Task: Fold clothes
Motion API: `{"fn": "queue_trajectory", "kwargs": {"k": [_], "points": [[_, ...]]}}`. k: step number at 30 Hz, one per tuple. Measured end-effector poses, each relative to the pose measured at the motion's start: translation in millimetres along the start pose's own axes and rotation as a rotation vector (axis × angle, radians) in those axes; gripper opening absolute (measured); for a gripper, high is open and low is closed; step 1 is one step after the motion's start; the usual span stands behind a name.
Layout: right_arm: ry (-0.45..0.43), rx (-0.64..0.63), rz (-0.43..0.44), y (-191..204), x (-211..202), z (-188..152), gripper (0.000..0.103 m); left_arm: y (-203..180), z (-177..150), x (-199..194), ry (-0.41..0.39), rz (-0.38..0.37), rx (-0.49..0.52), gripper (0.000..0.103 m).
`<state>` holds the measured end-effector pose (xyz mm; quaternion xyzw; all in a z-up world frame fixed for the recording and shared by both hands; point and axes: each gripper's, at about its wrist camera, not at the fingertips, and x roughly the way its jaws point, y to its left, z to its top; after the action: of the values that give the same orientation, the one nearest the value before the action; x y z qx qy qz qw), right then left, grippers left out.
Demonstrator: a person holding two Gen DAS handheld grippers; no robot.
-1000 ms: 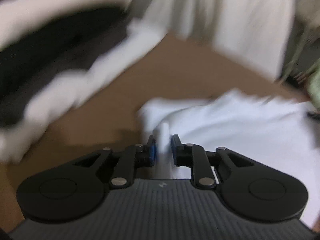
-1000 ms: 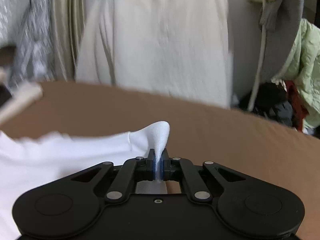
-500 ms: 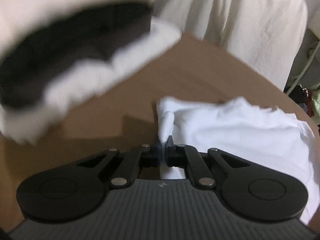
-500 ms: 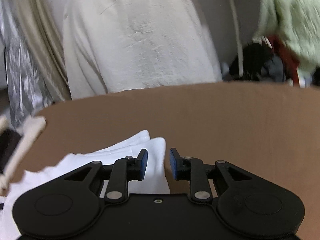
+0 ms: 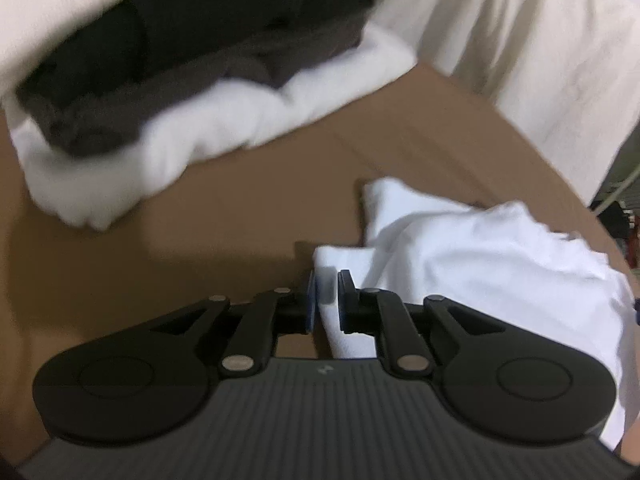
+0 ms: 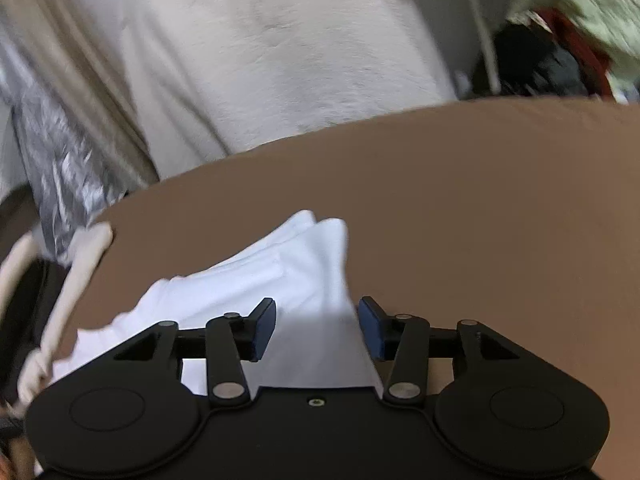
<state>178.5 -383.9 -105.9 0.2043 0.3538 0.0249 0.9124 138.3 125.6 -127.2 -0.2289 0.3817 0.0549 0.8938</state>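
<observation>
Left tool [image 5: 323, 300] loosening around my white garment's [image 5: 480, 256] fold; right tool [image 6: 317, 330] opening, cloth lying loose between its pads. Releasing step; next, I back both tools away.

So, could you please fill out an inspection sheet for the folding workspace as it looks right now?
Surface: brown table top, bare on the right wrist view's right side.
Job's things: white garment lying bunched on the table; a folded pile, dark cloth on white, at the far left.
Clutter: nothing seen on the table besides the clothes.
Grippers: left gripper opening slightly, a fold of the white garment between its pads, a gap showing on one side; right gripper opening, garment under it, pads clear of the cloth.
Cables: a thin pale cord or pole behind the table; cannot tell which.
Surroundings: cream cloth hanging behind, silver sheet, green and dark clothes.
</observation>
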Motion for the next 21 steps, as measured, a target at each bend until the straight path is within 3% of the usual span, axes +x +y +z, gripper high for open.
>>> {"fn": "queue_trajectory", "kwargs": {"k": [3,4,6,7,8,10,11,13,15,18,21], "points": [[-0.009,-0.082,-0.011,9.0,15.2,9.2,0.052,-0.5,6.9,5.0,-0.018,-0.068,0.01,0.028],[-0.011,-0.107,-0.021,11.4,20.4,12.7,0.052,-1.1,9.5,11.0,-0.017,-0.087,0.013,0.042],[-0.016,-0.155,-0.039,15.7,30.5,19.4,0.052,-1.9,10.6,26.4,-0.005,-0.095,0.009,0.045],[-0.024,-0.159,-0.032,14.4,33.8,19.9,0.051,-2.7,8.2,32.2,-0.009,-0.083,0.015,0.033],[-0.034,-0.164,-0.023,13.0,36.7,20.1,0.012,-3.5,5.3,37.7,-0.014,-0.069,0.022,0.003],[-0.111,-0.195,-0.002,14.1,30.3,17.6,0.006,-12.9,-1.3,37.7,-0.05,-0.036,0.093,0.003],[-0.159,-0.217,0.003,16.3,24.9,16.7,0.006,-19.3,-3.0,29.6,-0.106,-0.035,0.123,0.003],[-0.238,-0.257,-0.008,20.7,14.5,18.0,0.006,-29.4,0.3,10.1,-0.201,-0.056,0.138,0.003],[-0.275,-0.245,-0.017,14.0,9.9,22.9,0.005,-31.6,3.1,5.0,-0.243,-0.031,0.153,0.003],[-0.261,-0.192,-0.055,-2.5,19.3,25.9,0.004,-22.0,-2.6,31.7,-0.132,0.044,0.133,0.003],[-0.191,-0.219,-0.144,-1.4,37.8,15.8,0.005,-28.5,-5.0,35.1,-0.096,0.081,0.14,0.004]]}}
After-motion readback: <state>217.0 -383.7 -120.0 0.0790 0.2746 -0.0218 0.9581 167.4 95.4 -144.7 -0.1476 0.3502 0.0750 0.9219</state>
